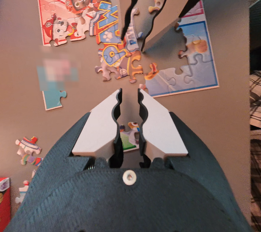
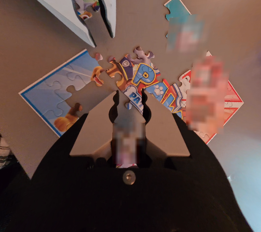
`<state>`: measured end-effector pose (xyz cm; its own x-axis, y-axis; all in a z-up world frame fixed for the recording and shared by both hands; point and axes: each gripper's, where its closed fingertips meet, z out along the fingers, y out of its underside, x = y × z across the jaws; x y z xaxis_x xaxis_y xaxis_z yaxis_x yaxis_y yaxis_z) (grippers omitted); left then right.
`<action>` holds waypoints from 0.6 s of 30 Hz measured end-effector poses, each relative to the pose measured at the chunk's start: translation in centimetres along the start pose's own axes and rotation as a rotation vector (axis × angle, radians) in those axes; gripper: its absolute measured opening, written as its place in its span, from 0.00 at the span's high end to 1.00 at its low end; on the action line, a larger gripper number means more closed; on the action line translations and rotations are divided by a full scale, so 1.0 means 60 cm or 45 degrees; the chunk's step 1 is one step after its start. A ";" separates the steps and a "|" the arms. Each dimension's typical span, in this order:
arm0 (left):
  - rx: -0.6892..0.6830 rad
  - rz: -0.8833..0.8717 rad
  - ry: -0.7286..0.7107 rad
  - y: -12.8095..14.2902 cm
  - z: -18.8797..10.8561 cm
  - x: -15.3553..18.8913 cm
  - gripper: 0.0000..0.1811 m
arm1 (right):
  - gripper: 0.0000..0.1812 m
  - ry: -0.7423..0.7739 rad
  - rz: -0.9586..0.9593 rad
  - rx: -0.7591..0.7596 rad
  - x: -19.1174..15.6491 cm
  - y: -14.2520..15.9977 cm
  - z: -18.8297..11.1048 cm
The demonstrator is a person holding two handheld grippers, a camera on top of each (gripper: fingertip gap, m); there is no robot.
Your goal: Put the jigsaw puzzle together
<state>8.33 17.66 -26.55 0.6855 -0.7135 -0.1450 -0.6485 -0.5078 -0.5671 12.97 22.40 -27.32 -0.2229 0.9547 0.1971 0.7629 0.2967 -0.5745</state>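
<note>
The right tool (image 2: 130, 91) is down on the bench (image 1: 84, 112) with its dark fingers moderately apart. Its tips sit either side of a white and blue lettered strip at the near edge of the middle puzzle cluster (image 2: 146, 78). I cannot tell whether they pinch that strip or only rest against it. The strip's long axis runs slanted, roughly along the fingers

The coming move probably turns on one gap. In the right wrist view the blue corner section (image 2: 56, 95) lies to the left of the cluster, just beside it but not locked. Its orange tab faces the cluster's orange socket across a thin line of bare bench, so the cluster likely has to slide leftward. The red corner section (image 1: 63, 13) adjoins the cluster's far side

The left tool (image 1: 130, 91) hovers empty with a narrow gap, short of the cluster and farther from the join than the right one. A green-cornered fragment (image 1: 128, 140) lies beneath its fingers. A teal edge piece (image 1: 52, 99) and some loose striped pieces (image 1: 28, 150) wait well apart

The cluster bears big cartoon logo lettering, and a red box (image 1: 4, 204) at the edge carries print
</note>
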 end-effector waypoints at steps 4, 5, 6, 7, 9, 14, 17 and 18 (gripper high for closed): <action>-0.017 0.000 0.001 -0.007 0.019 -0.023 0.87 | 0.89 -0.094 0.047 -0.002 0.005 0.001 0.007; -0.024 0.008 0.003 -0.009 0.023 -0.025 0.87 | 0.88 -0.083 0.040 -0.020 0.010 0.005 0.004; -0.030 0.015 0.005 -0.012 0.027 -0.027 0.87 | 0.87 -0.076 0.045 -0.013 0.014 0.006 -0.002; -0.036 0.021 0.010 -0.013 0.031 -0.029 0.86 | 0.86 -0.085 0.068 0.021 0.017 0.004 -0.011; -0.055 0.009 0.019 -0.011 0.037 -0.034 0.84 | 0.86 -0.069 0.118 0.050 0.032 0.015 -0.031; -0.031 0.006 0.065 -0.019 0.044 -0.025 0.88 | 0.85 0.031 0.212 0.000 0.077 0.072 -0.065; -0.040 -0.007 0.052 -0.013 0.035 -0.029 0.84 | 0.74 0.058 0.253 -0.030 0.085 0.099 -0.076; -0.031 -0.021 0.068 -0.012 0.030 -0.027 0.81 | 0.71 0.072 0.259 -0.040 0.089 0.107 -0.076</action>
<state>8.31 20.05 -27.35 0.6778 -0.7294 -0.0923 -0.6458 -0.5307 -0.5488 19.44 29.30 -26.33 -0.0287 0.9918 0.1247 0.8075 0.0965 -0.5820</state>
